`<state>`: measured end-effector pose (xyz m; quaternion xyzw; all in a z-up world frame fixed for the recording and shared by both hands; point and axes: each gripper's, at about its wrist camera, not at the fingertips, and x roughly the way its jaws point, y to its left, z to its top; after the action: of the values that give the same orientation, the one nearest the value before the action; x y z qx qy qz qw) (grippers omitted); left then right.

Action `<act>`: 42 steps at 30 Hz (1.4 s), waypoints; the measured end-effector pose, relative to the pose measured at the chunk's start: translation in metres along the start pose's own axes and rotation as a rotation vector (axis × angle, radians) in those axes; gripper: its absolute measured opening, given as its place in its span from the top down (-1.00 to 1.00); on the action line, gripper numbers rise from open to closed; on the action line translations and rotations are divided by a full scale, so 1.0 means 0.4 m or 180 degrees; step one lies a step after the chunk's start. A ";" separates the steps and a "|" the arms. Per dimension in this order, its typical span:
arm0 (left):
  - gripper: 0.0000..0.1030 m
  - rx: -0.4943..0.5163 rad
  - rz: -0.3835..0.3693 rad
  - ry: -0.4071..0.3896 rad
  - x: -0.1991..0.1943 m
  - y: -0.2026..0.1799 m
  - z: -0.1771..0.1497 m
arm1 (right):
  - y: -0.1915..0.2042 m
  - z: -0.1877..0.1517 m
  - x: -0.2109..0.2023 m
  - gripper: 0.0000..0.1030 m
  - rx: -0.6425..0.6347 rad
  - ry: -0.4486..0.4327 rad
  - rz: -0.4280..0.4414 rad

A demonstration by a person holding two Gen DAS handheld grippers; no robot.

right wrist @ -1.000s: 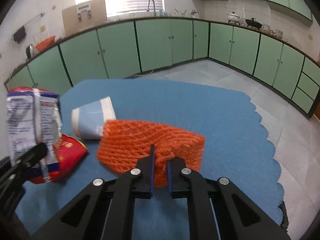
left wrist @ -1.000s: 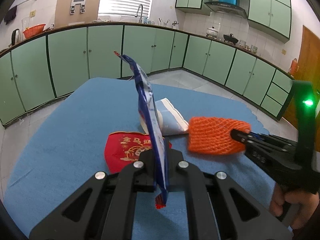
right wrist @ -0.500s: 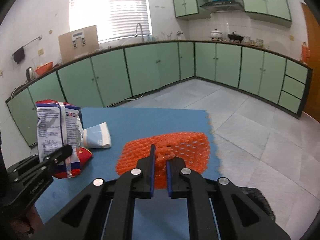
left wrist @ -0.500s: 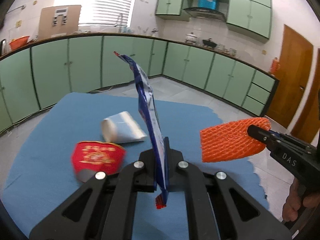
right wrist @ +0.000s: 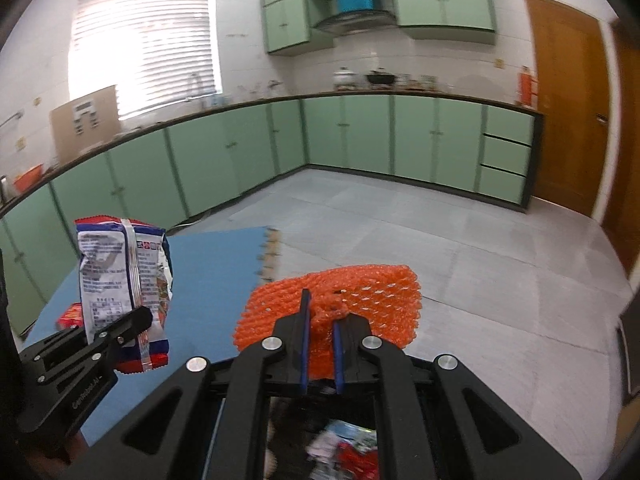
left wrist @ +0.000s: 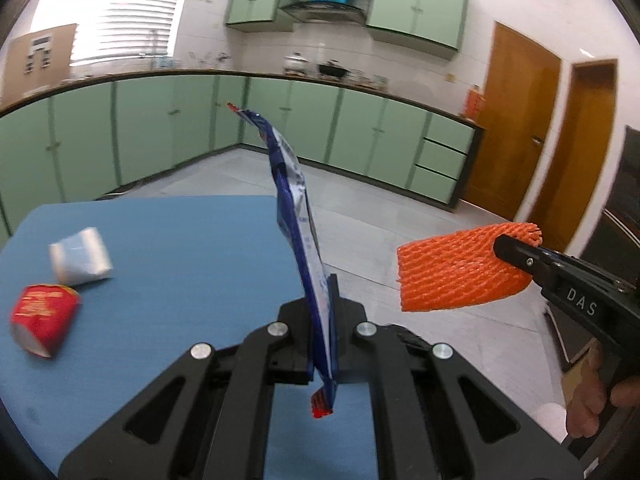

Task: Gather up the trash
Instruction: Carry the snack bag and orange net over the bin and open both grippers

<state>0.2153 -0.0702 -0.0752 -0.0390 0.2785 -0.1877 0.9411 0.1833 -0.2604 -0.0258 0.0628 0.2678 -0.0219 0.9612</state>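
My left gripper (left wrist: 322, 320) is shut on a blue and white snack wrapper (left wrist: 298, 216), held upright above the blue table (left wrist: 180, 240); the wrapper also shows in the right wrist view (right wrist: 124, 276). My right gripper (right wrist: 320, 320) is shut on an orange foam net (right wrist: 360, 300), held in the air past the table's right edge, over the floor; the net also shows in the left wrist view (left wrist: 456, 268). A white paper cup (left wrist: 80, 256) and a red paper cup (left wrist: 42, 316) lie on their sides on the table at the left.
Below my right gripper a dark bin holding coloured trash (right wrist: 344, 448) shows between the gripper arms. Green cabinets (left wrist: 160, 136) line the kitchen walls. Wooden doors (left wrist: 516, 160) stand at the right. Grey tiled floor (right wrist: 440, 248) lies beyond the table.
Both grippers have swung to the right with their loads. The orange net has moved off the table and over the floor. The cups now sit further left in the left wrist view.
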 end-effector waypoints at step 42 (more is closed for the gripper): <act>-0.10 0.0097 0.0136 0.0247 0.128 -0.098 -0.057 | -0.272 -0.232 0.156 0.77 0.0372 0.0720 -0.0350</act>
<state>0.2298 -0.1250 -0.1134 -0.0115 0.3128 -0.1731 0.9339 0.1809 -0.3563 -0.1487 0.1060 0.3758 -0.0828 0.9169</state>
